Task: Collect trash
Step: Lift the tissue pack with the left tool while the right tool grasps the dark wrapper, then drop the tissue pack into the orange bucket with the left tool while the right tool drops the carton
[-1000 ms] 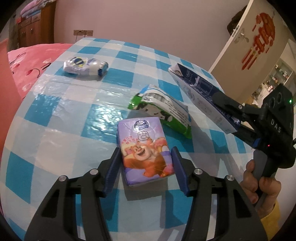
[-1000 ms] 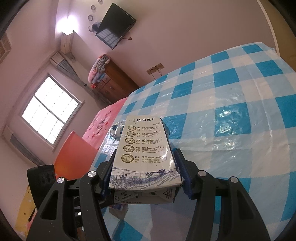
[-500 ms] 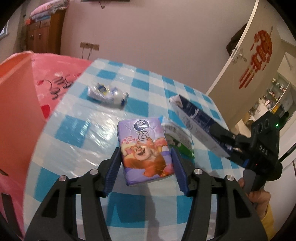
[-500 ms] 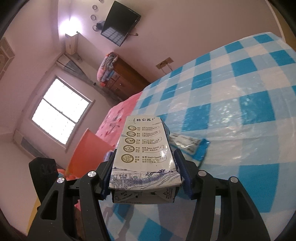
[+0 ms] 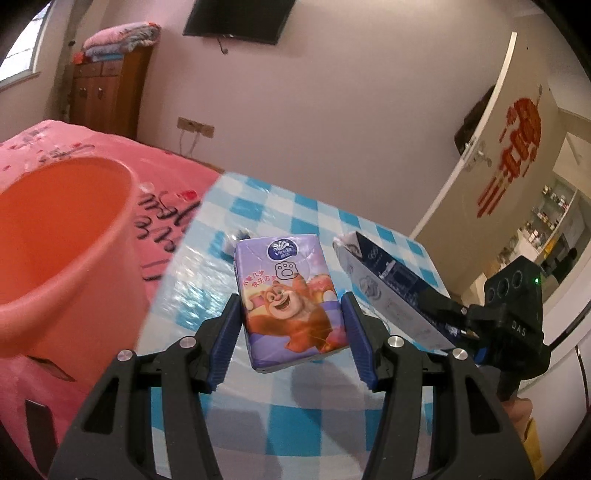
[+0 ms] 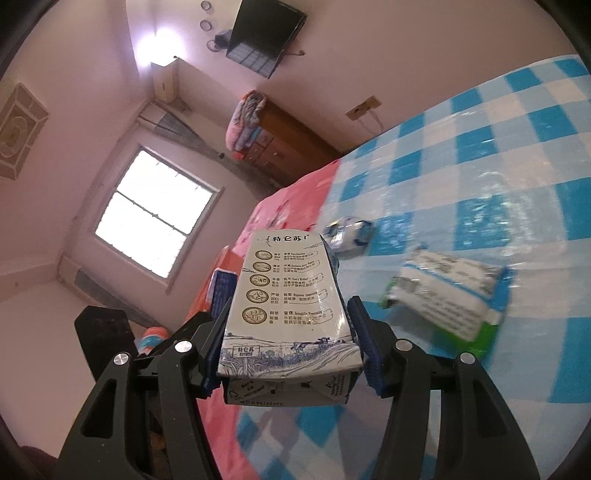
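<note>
My left gripper [image 5: 291, 338] is shut on a purple tissue pack [image 5: 290, 299] with a cartoon bear, held above the blue checked table [image 5: 207, 280]. An orange bin [image 5: 62, 251] looms close at the left of that view. My right gripper [image 6: 286, 341] is shut on a white and blue milk carton [image 6: 291, 299], also lifted; the same carton [image 5: 391, 291] and the right gripper show at the right of the left wrist view. A green and white wrapper [image 6: 450, 295] and a small blue and white packet [image 6: 347, 230] lie on the table [image 6: 480, 147].
A pink bedspread [image 5: 166, 192] lies beyond the table's left edge. A wooden dresser [image 5: 107, 96] with folded blankets stands by the far wall, under a wall television [image 5: 240, 18]. A door [image 5: 491, 177] with a red ornament is at the right. A window [image 6: 155, 218] lights the room.
Both grippers have risen and swung left with their loads. The orange bin has come into the left wrist view; the wrapper and packet have slid into the right wrist view.
</note>
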A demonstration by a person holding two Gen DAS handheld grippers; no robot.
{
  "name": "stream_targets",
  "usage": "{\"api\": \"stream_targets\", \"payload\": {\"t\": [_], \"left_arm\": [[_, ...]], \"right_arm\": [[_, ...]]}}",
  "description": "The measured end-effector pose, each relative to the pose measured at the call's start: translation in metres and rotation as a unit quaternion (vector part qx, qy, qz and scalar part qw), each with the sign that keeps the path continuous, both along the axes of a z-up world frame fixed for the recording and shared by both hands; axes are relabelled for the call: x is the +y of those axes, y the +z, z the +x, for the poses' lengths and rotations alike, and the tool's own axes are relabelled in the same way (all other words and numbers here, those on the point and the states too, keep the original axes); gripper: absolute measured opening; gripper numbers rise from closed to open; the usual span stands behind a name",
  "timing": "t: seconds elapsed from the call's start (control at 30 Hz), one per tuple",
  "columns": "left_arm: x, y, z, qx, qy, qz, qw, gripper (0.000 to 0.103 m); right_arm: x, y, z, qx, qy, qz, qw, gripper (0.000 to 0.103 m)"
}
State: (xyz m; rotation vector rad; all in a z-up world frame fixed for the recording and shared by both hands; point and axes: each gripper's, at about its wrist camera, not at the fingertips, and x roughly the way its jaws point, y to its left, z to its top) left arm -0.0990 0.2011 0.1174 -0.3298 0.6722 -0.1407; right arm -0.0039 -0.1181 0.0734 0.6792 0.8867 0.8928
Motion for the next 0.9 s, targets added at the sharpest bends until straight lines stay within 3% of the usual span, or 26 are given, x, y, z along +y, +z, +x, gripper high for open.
{"api": "stream_targets", "payload": {"t": [0.43,0.7,0.9], "left_arm": [[0.081,0.032,-0.027,-0.041,0.101,0.011,0.9940,0.056],[0.122,0.028,-0.028,-0.031,0.151,0.026,0.9877,0.056],[0.140,0.023,-0.026,-0.020,0.172,0.045,0.9839,0.055]], "right_arm": [[0.098,0.063,0.002,-0.045,0.106,-0.003,0.993,0.060],[0.178,0.097,0.004,-0.079,0.164,-0.020,0.983,0.060],[0.229,0.103,0.005,-0.089,0.189,-0.042,0.977,0.060]]}}
